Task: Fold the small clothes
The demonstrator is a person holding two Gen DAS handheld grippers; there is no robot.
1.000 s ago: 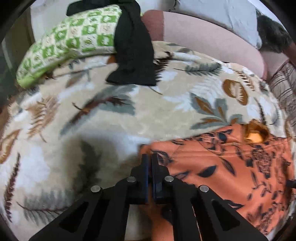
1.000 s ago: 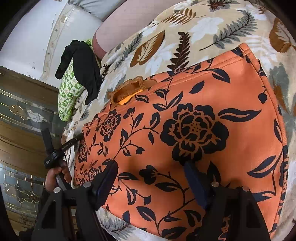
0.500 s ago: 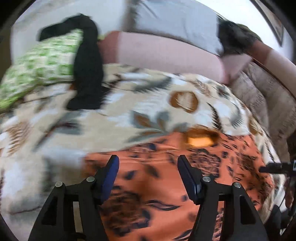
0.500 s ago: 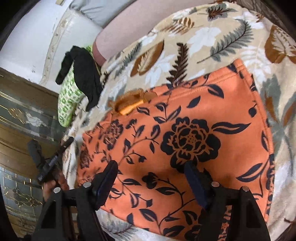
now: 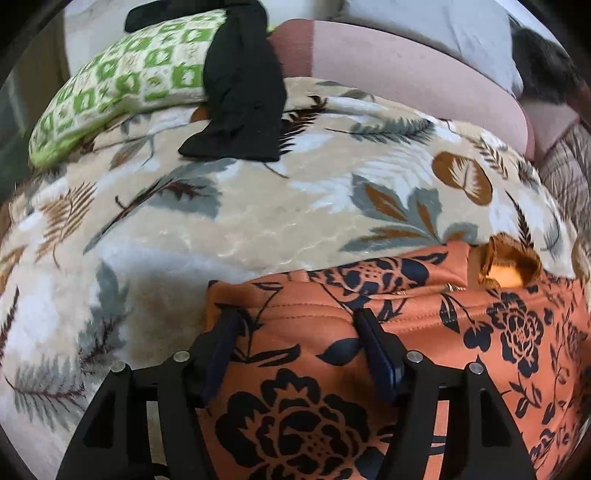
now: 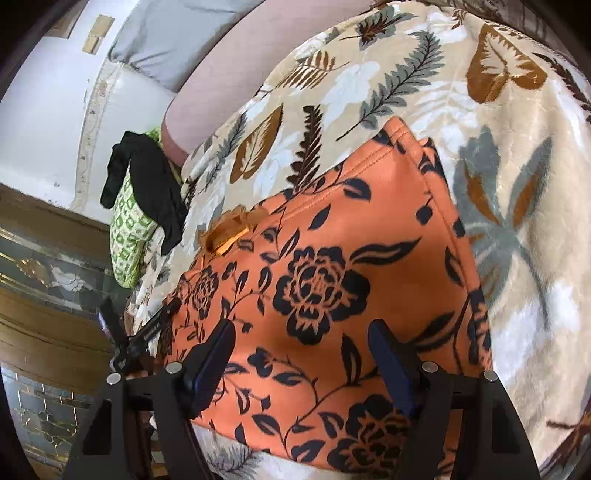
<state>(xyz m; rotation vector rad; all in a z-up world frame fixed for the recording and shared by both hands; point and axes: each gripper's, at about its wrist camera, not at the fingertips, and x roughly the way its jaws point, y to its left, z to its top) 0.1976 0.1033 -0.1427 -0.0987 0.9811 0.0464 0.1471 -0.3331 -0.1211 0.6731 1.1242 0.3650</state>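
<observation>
An orange garment with black flowers (image 5: 388, 350) lies folded flat on the leaf-patterned blanket (image 5: 258, 206); it also shows in the right wrist view (image 6: 332, 288). An orange-yellow neck opening (image 5: 506, 266) shows at its far edge. My left gripper (image 5: 297, 336) is open and empty, its fingers just over the garment's left corner. My right gripper (image 6: 301, 350) is open and empty above the garment's near edge. The left gripper (image 6: 147, 332) shows at the garment's left side in the right wrist view.
A green checked pillow (image 5: 125, 88) with a black garment (image 5: 240, 85) draped over it lies at the far left of the bed. A pink bolster (image 5: 406, 70) and grey pillow (image 5: 424, 26) lie along the back. A wooden and glass panel (image 6: 44, 295) stands at the left.
My left gripper was shut on the garment's corner a second ago; it has opened, let go, and now sits over the folded corner. The right gripper stayed open and rose slightly.
</observation>
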